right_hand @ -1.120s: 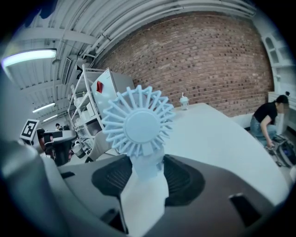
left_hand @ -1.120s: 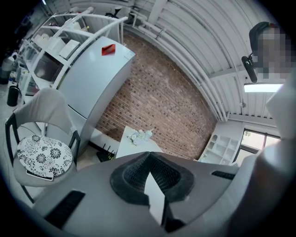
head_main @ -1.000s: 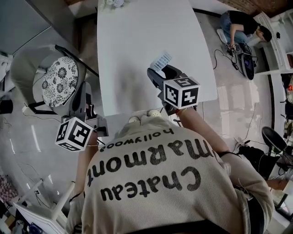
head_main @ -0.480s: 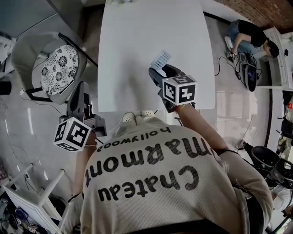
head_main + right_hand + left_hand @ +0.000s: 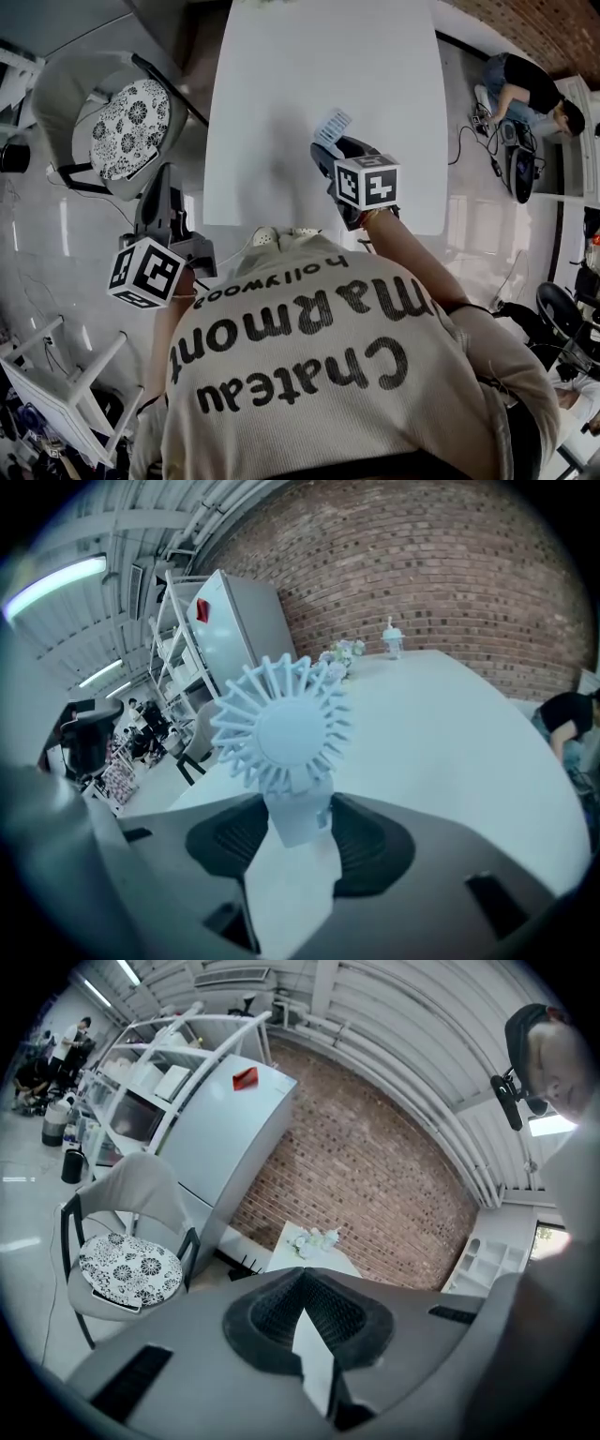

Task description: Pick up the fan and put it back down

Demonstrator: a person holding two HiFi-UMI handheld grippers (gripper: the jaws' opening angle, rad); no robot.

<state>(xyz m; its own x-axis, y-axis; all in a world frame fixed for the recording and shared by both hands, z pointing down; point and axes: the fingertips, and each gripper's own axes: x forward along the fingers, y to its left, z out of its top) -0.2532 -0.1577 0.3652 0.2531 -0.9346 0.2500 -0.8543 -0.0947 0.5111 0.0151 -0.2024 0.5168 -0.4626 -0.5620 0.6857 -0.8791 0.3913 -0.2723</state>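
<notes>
Right gripper view looks straight at the fan (image 5: 286,728). Its round ribbed head stands upright facing the camera, and its handle runs down between the pads of the right tongs (image 5: 298,819), which stand fairly wide and grip that handle on both sides. The fan's long axis follows the line of the tongs, away from the person. In the head view it lies over the near part of the white worktop (image 5: 300,75); I cannot tell if it touches the surface.

The left tongs (image 5: 302,1274) hang off the worktop's left side, tips together with nothing between them. Beside them is a grey chair (image 5: 127,1269) with a flowered cushion.

At the worktop's far end stand a lidded cup (image 5: 392,639) and some flowers (image 5: 342,652), before a brick wall (image 5: 441,564). A second person (image 5: 530,89) crouches on the floor to the right.

The wearer's shirt (image 5: 319,347) reads "Chateau Marmont hollywood".
</notes>
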